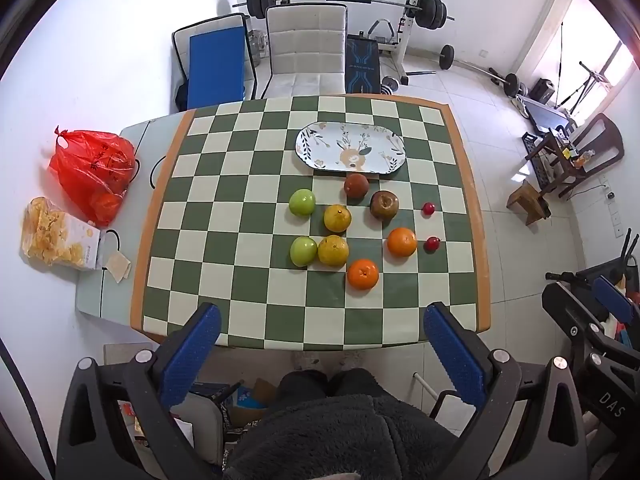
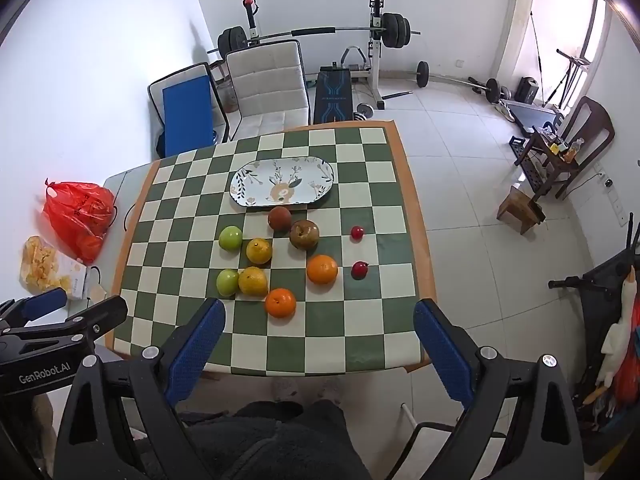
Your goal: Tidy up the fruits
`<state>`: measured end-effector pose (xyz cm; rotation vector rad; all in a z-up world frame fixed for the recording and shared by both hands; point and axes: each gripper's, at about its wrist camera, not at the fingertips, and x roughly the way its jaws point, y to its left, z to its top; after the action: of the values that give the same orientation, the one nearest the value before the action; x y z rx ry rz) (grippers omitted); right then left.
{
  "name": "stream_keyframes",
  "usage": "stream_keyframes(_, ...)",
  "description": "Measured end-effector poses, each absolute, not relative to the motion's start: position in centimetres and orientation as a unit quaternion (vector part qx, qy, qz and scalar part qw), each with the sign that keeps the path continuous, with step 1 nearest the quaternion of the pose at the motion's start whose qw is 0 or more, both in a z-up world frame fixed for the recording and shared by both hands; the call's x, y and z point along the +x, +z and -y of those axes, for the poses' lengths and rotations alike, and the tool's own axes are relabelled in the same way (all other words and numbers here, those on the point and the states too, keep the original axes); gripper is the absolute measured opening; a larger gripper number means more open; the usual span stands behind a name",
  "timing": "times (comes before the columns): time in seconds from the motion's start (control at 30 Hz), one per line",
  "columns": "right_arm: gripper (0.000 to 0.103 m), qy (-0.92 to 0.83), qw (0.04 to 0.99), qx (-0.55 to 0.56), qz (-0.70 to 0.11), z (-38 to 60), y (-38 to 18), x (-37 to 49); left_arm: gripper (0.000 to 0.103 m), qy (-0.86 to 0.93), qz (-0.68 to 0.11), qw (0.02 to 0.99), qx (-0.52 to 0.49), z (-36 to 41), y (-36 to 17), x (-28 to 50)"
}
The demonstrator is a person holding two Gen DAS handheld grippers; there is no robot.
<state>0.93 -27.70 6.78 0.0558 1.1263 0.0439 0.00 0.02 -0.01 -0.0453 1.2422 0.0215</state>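
We hold the left gripper (image 1: 320, 344) and right gripper (image 2: 320, 336) above the tabletop's (image 1: 256, 320) near edge, jaws spread and empty, so nothing looks started, and next we'd lower onto the nearest orange (image 2: 280, 302) for the oval plate (image 2: 256, 196).

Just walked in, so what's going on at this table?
A seated person holds the left gripper and right gripper above the near table edge, jaws open and empty. Ten fruits lie loose on the checkered cloth; the oval plate behind them holds nothing. Sorting hasn't started.
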Motion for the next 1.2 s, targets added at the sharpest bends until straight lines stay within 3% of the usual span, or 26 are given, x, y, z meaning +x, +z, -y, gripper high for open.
stream_keyframes(1.2, 0.097, 0.022, 0.849, 0.026, -0.527, 27.6, 7.9, 0.6, 0.103, 0.01, -0.574, 0.818, -0.02, 0.7, 2.1, 0.7)
